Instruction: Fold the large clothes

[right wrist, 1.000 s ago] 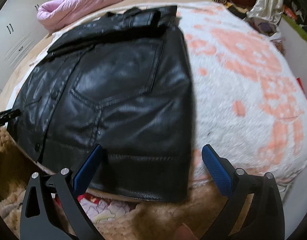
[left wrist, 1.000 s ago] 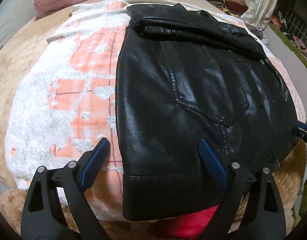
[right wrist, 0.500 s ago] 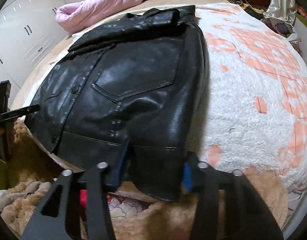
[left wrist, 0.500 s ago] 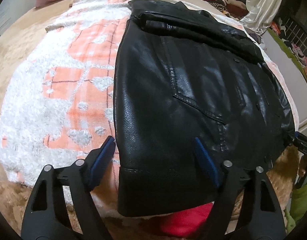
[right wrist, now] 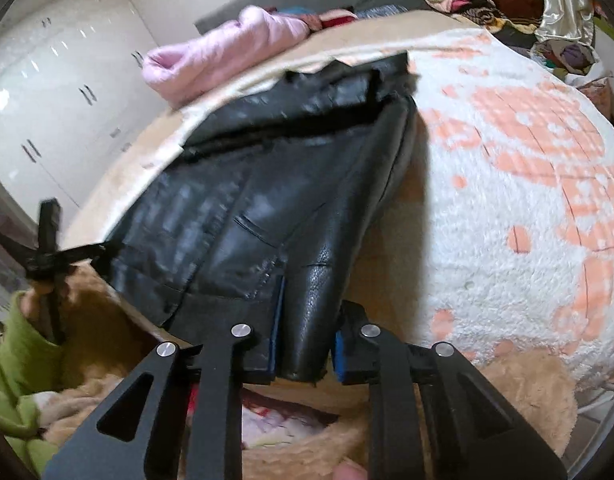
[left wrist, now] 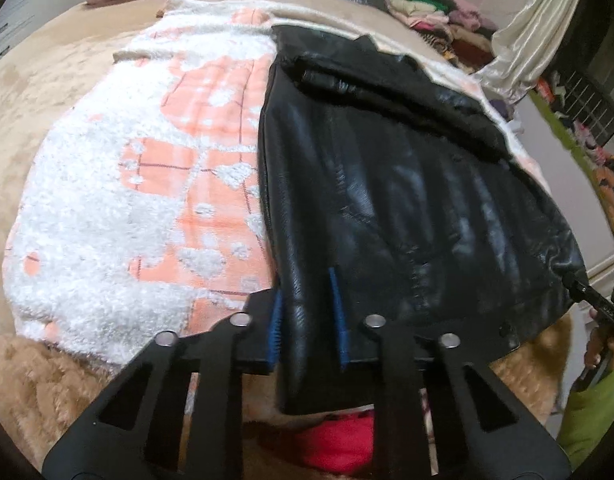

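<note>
A black leather jacket lies on a white and orange fluffy blanket on a bed, sleeves folded in, collar at the far end. My left gripper is shut on the jacket's near-left hem corner. My right gripper is shut on the jacket at its near-right hem corner. The hem is lifted off the blanket at both corners. The right gripper also shows at the right edge of the left wrist view, and the left gripper at the left edge of the right wrist view.
A pink padded coat lies at the far end of the bed. A pile of folded clothes and a cream curtain stand at the far right. White cupboards are on the left. A tan plush bedspread hangs below the bed's edge.
Both grippers were open at the hem one second ago. They have closed on the two hem corners and raised the hem slightly.
</note>
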Tool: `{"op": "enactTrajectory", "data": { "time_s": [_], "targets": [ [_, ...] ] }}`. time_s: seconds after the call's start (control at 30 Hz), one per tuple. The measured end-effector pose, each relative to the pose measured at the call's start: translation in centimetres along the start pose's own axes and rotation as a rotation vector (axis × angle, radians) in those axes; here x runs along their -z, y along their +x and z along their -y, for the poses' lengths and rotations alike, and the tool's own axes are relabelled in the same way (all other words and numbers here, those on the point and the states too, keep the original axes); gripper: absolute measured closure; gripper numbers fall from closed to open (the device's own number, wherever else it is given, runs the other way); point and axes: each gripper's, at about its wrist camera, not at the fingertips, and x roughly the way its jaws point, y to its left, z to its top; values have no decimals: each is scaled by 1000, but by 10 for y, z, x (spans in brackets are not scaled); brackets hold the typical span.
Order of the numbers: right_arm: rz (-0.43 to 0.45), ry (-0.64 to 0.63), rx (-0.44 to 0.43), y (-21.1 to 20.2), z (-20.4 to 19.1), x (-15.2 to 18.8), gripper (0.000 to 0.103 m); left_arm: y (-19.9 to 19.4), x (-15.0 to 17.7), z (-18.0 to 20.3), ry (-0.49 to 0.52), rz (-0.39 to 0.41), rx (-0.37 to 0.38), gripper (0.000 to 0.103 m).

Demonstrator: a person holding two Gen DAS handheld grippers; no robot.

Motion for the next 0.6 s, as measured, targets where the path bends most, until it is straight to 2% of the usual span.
{"op": "enactTrajectory", "data": {
  "time_s": [0.13, 0.27, 0.37, 0.6],
  "targets": [
    [47, -10, -38, -23, -3, -5, 87, -25, -1, 12, 33, 33, 40, 97],
    [113, 23, -64, -39, 1, -20, 87, -46, -11, 12, 16, 79, 91, 97],
    [176, 75, -110, -46, 5, -36, 87, -56, -25, 12, 5, 115, 128, 97],
    [287, 141, -103, -50, 9, -81, 87, -65, -65, 21, 16, 197, 165, 97]
  ]
}}
